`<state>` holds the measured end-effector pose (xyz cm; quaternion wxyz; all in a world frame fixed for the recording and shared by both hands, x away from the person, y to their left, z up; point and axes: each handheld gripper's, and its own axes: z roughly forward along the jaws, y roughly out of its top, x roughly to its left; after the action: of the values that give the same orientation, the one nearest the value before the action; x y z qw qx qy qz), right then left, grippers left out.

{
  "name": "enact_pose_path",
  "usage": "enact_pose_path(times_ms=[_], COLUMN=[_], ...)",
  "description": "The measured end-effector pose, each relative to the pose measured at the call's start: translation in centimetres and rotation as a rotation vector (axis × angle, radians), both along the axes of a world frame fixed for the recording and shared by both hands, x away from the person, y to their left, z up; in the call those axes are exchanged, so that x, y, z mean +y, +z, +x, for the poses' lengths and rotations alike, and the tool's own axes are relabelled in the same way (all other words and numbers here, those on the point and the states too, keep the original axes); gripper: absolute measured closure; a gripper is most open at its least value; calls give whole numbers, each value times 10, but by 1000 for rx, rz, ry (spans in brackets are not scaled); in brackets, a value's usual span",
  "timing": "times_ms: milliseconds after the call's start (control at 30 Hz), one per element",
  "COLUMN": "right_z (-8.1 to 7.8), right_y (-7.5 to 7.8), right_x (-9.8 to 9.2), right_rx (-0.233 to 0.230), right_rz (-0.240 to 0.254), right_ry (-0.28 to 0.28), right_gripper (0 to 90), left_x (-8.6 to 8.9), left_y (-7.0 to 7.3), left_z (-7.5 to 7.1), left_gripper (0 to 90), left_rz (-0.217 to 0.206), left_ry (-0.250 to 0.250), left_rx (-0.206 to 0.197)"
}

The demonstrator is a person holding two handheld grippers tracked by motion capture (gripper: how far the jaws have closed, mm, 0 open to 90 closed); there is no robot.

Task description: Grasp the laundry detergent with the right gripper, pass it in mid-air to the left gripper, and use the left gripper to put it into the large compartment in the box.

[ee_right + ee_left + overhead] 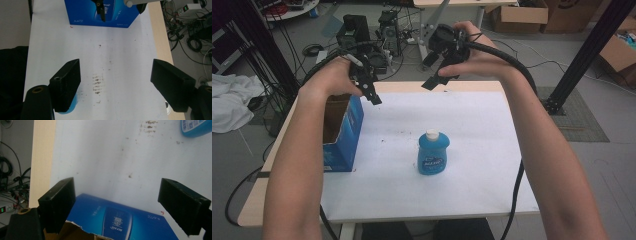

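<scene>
Hovering wide-jawed, empty: left tool (371,92) over box (343,135) edge, right tool (435,75) above far table edge; bottle (432,153) mid-table

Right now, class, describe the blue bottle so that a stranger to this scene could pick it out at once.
Start at the white sheet covering the table. Near its middle, to the right of the open blue box at the left edge, the blue bottle stands upright and alone. Unlike the box, it is small, rounded and translucent, with a white cap and a blue label.

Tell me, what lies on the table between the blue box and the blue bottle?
Nothing stands between the blue box and the blue bottle; the high view shows bare white table cover with small dark specks.
</scene>
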<state>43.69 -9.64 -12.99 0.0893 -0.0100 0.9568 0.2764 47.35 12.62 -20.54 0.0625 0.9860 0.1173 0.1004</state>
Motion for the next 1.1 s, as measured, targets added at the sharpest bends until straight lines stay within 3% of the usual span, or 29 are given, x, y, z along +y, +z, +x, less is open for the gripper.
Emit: enact_pose_path(times_ms=[333,600,833,1100], right_z=[-6,-9,-15,-22], right_y=[-10,-26,-50,-78], right_x=[-37,-55,-77,-92], right_rx=[29,55,86,83], right_rz=[120,161,255,304], right_ry=[39,54,75,54], right_gripper=[205,186,171,177], left_x=[0,3,1,0], left_y=[4,1,-3,-6], left_z=[-7,-10,-12,-14], left_gripper=[153,154,154,154], left_rz=[-10,-14,-31,-38], left_ry=[14,25,16,18], left_rx=[-7,-3,-3,6])
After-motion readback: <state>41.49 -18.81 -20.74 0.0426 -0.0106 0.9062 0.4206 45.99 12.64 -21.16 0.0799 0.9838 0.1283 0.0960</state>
